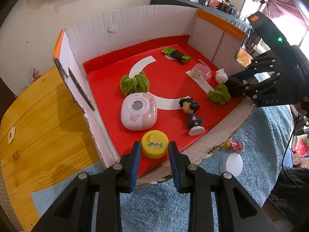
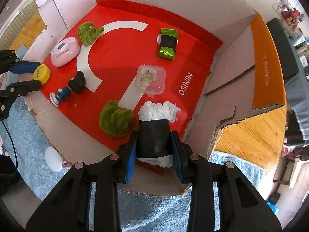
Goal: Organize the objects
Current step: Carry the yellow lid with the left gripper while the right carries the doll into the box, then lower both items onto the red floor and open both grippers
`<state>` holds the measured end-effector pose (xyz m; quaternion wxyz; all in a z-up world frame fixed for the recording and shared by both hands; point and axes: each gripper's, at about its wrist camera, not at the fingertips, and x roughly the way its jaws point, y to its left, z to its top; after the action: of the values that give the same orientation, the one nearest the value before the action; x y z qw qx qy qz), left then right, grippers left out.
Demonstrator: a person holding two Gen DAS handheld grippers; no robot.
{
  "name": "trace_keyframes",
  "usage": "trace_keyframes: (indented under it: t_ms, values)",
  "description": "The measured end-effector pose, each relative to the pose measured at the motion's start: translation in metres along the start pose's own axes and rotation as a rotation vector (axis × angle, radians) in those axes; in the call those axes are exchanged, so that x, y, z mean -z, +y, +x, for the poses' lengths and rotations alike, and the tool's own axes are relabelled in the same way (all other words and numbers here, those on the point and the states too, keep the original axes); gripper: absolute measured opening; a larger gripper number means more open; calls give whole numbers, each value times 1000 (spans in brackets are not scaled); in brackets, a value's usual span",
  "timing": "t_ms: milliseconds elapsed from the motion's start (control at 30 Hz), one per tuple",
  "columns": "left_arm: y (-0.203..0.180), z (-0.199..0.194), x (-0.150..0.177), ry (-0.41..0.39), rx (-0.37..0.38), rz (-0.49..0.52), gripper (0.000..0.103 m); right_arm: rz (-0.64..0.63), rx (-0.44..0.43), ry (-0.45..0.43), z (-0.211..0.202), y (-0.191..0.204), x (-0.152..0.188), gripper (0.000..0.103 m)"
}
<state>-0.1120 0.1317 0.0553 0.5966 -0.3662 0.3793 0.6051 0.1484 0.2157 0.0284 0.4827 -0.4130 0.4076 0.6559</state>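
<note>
Blue pads of the left gripper [image 1: 154, 150] sit at bottom centre of its view, clamped on the yellow cap [image 1: 155, 146], which rests low over the near edge of the red tray [image 1: 170, 81] inside the box [image 1: 146, 19]. Right gripper [image 2: 154, 150] is clamped on a black roll [image 2: 153, 138] w/ white paper [image 2: 158, 110] sticking out; its long axis runs straight up-frame, away from the jaws. Roll hangs over the tray's near right edge, just beside a green tuft [image 2: 115, 118]. Both loads look ready to set down; I'd say the roll needs laying flat btw tuft and clear tub [image 2: 151, 79].
</note>
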Motion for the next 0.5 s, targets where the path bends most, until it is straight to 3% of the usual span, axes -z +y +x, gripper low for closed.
trace_keyframes:
  t_ms: [500]
  values:
    - [-2, 5, -1, 12, -8, 17, 31, -4, -16, 13, 0, 0, 8, 37]
